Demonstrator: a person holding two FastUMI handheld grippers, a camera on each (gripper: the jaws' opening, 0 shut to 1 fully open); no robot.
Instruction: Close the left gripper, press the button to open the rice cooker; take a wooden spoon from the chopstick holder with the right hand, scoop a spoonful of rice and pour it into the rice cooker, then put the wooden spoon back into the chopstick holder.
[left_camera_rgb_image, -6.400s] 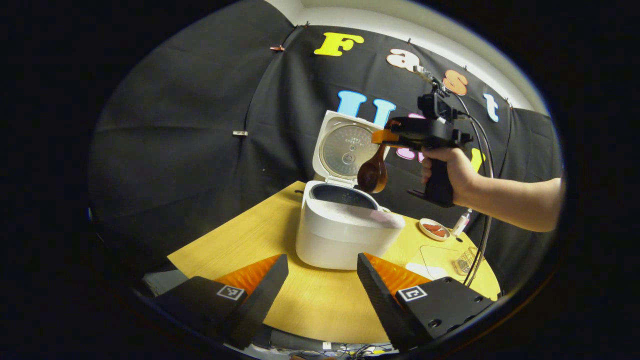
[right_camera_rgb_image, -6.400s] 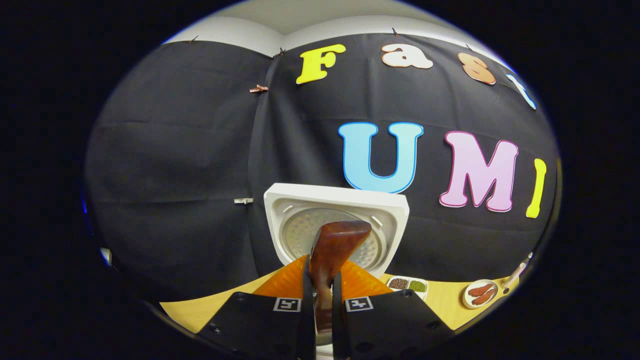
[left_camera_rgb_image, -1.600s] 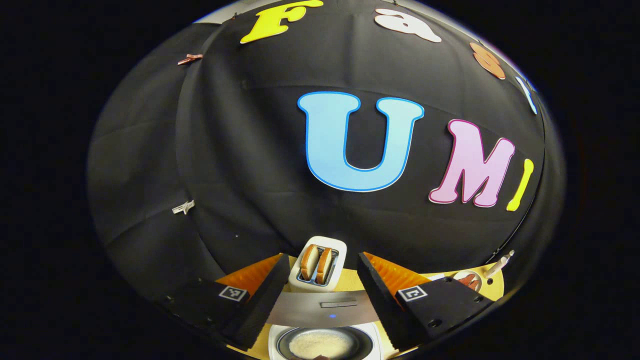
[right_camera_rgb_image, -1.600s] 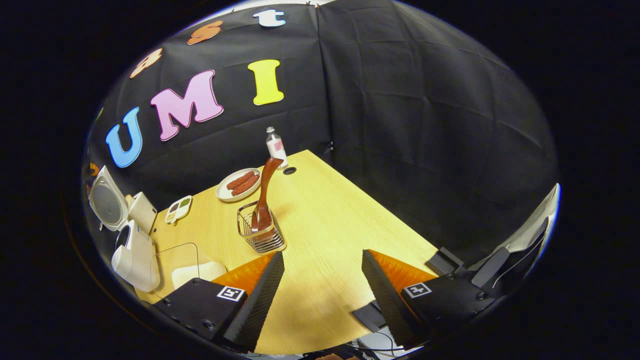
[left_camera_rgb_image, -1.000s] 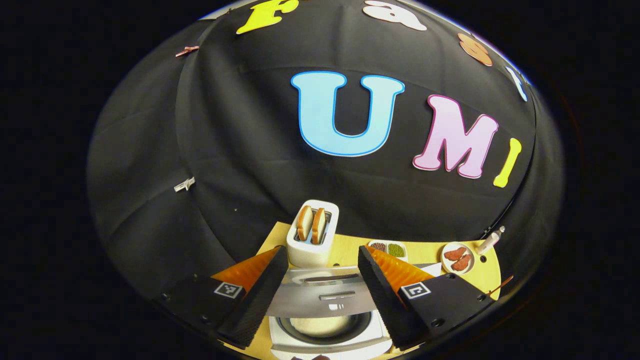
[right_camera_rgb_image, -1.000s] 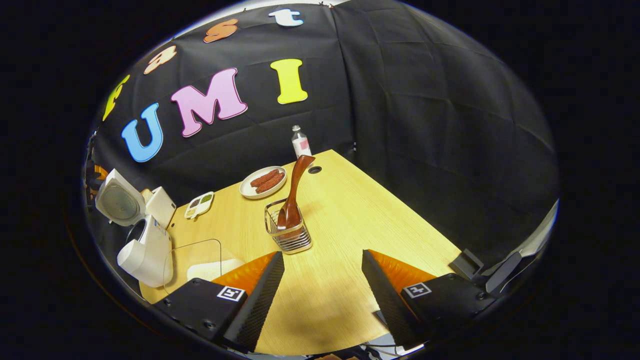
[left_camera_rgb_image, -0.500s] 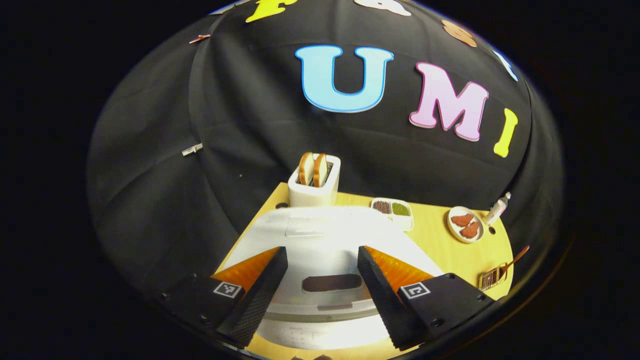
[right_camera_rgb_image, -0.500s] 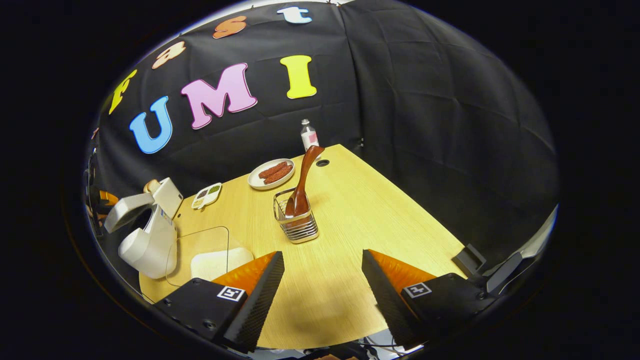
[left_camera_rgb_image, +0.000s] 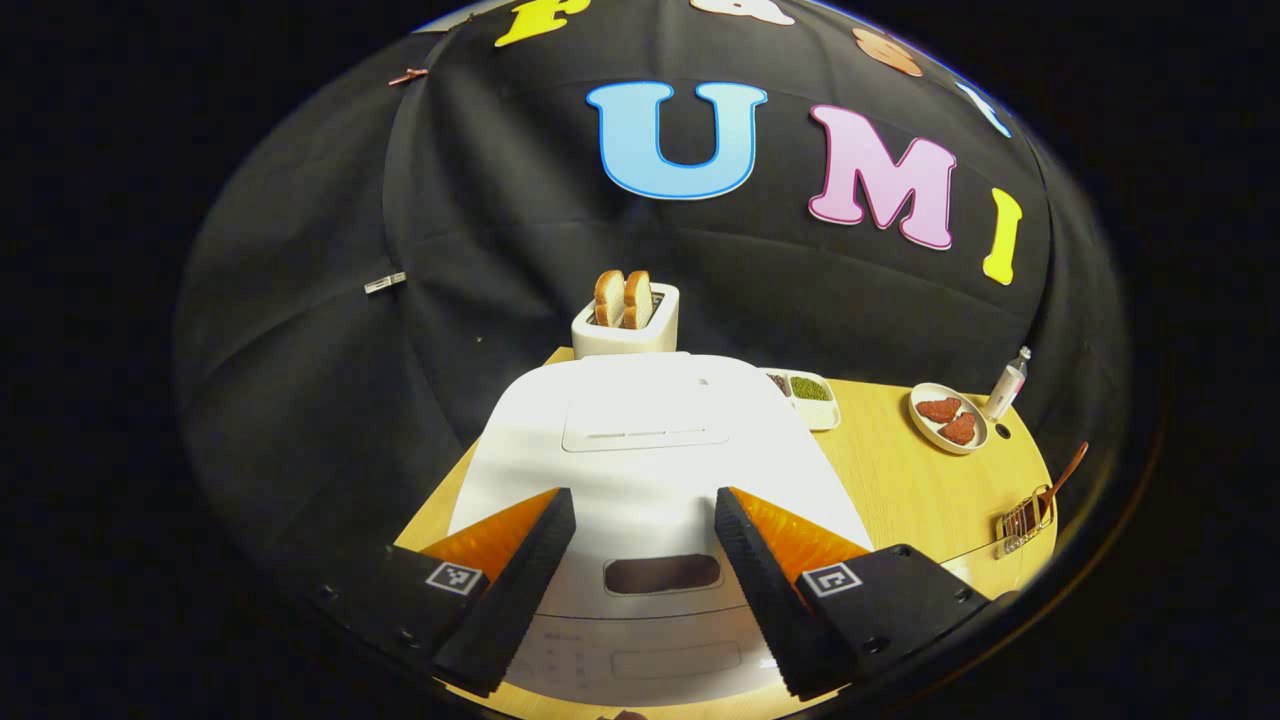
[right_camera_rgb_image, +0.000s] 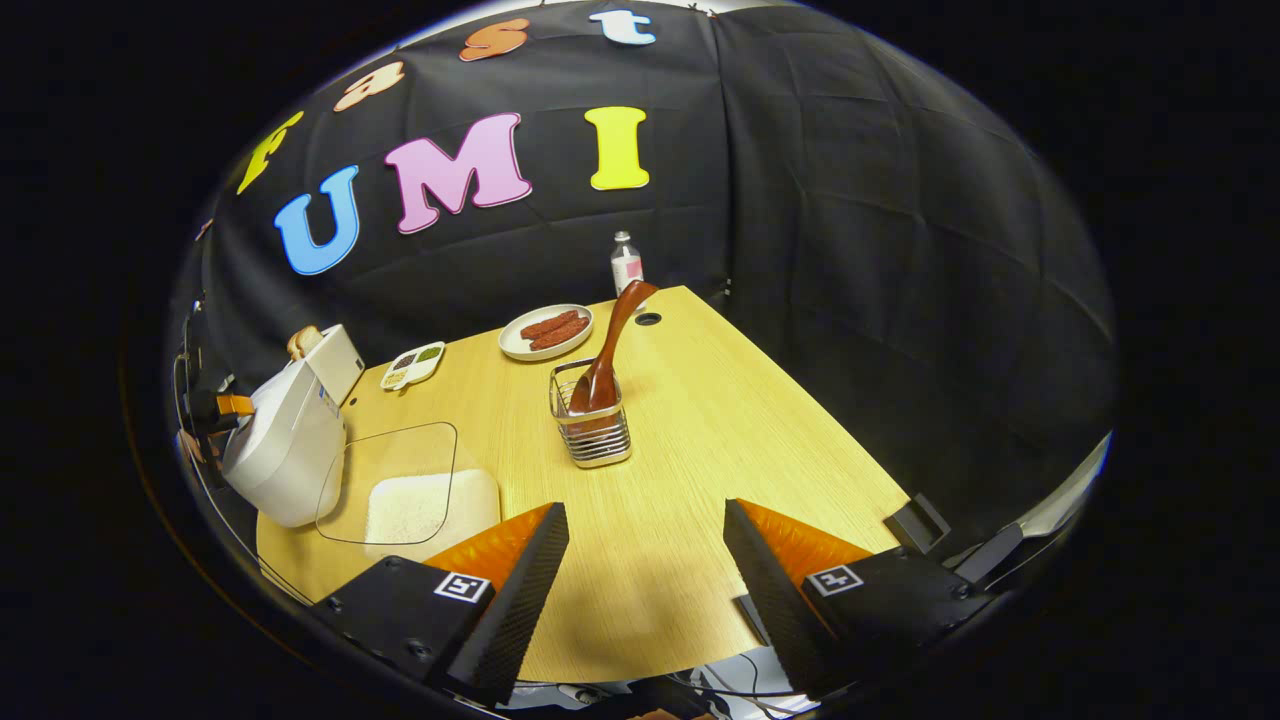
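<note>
Directly over the closed white rice cooker (left_camera_rgb_image: 640, 440), the left gripper (left_camera_rgb_image: 640, 540) hangs with fingers spread, gripping nothing, the lid just beyond its tips. Above the table (right_camera_rgb_image: 760, 440), the right gripper (right_camera_rgb_image: 645, 560) is likewise released and empty. Ahead of it and apart, the wooden spoon (right_camera_rgb_image: 608, 350) stands tilted in the chopstick holder (right_camera_rgb_image: 592, 432), with the rice container (right_camera_rgb_image: 410, 500) to that holder's left.

Chopstick holder (right_camera_rgb_image: 591, 428) stands alone; bare table (right_camera_rgb_image: 700, 420) right of it
</note>
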